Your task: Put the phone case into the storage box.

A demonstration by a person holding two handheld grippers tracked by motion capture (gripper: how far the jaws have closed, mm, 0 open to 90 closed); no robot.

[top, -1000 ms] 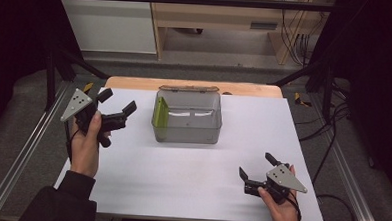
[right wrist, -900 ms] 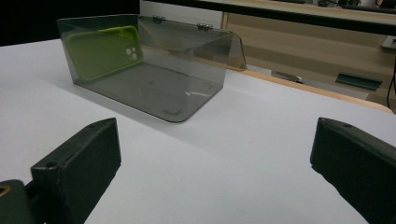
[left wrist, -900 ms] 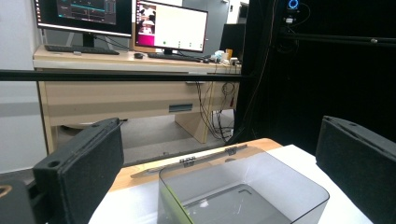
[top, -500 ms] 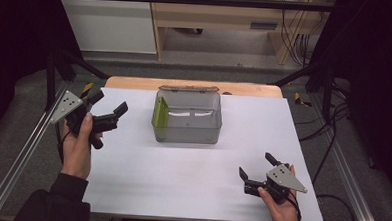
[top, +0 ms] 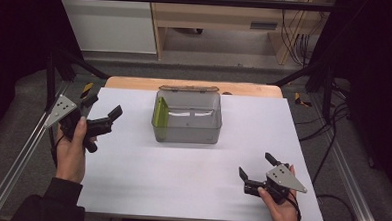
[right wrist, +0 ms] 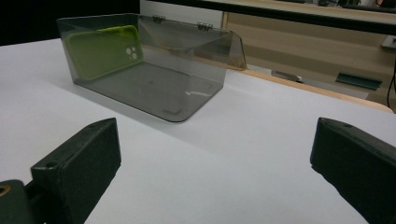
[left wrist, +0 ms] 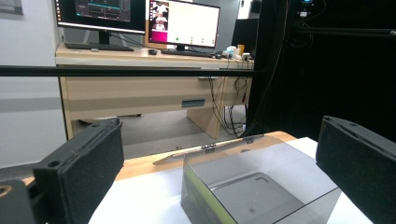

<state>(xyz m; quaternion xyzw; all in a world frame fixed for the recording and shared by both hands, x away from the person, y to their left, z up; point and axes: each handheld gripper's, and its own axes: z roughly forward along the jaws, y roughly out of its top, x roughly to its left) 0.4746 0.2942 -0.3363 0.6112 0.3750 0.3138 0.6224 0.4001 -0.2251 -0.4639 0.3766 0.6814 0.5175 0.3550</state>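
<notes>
White table, clear box upper centre of the high view, lid open.
Green phone case stands against the box's left wall. Left gripper at centre left, jaws wide, held off the table, near the box but apart. Right gripper at lower right, jaws wide, nothing held, well apart from the box.

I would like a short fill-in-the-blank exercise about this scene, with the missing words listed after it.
1. The clear box has its lid swung ____.
2. The phone case leaning inside the box is ____ in colour.
3. The jaws of the left gripper and the right gripper stand ____.
4. The box rests on a ____ table.

Missing words: open; green; open; white
</notes>
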